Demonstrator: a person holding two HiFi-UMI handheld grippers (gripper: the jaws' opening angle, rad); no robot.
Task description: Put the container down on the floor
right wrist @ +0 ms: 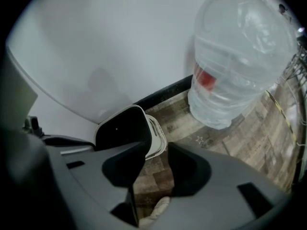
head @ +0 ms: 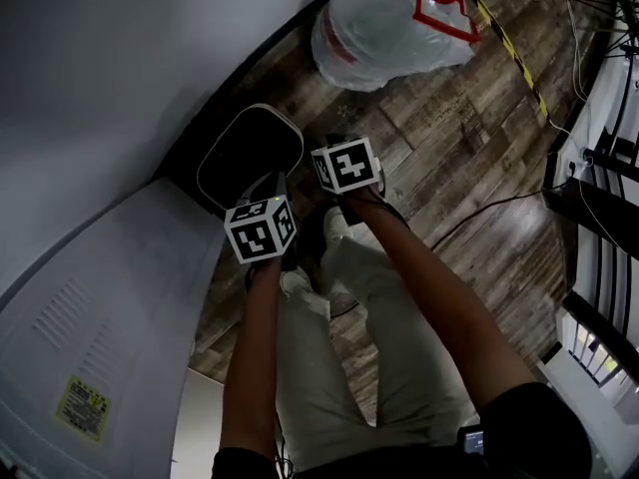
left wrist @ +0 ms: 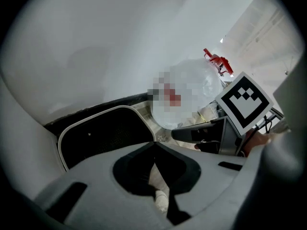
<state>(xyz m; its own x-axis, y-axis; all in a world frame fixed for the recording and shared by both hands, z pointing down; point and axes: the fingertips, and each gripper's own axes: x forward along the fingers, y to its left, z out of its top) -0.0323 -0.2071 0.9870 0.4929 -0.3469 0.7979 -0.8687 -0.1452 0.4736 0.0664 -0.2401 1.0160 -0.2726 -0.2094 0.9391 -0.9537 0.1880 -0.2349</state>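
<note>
The container (head: 250, 150) is a white bin with a black inside. It stands on the wood floor against the wall's dark skirting, and also shows in the left gripper view (left wrist: 103, 133) and the right gripper view (right wrist: 122, 131). My left gripper (left wrist: 154, 145) hangs just above its near rim, jaws closed tip to tip with nothing held. My right gripper (right wrist: 157, 152) is beside the container on its right. It is open, with only floor showing between its jaws. Neither gripper touches the container.
A big clear water bottle (head: 384, 18) stands on the floor beyond the container. A white cabinet (head: 90, 317) fills the left. Cables (head: 499, 208), striped tape (head: 509, 38) and a rack (head: 599, 168) lie to the right. The person's legs and shoes (head: 334, 228) are below the grippers.
</note>
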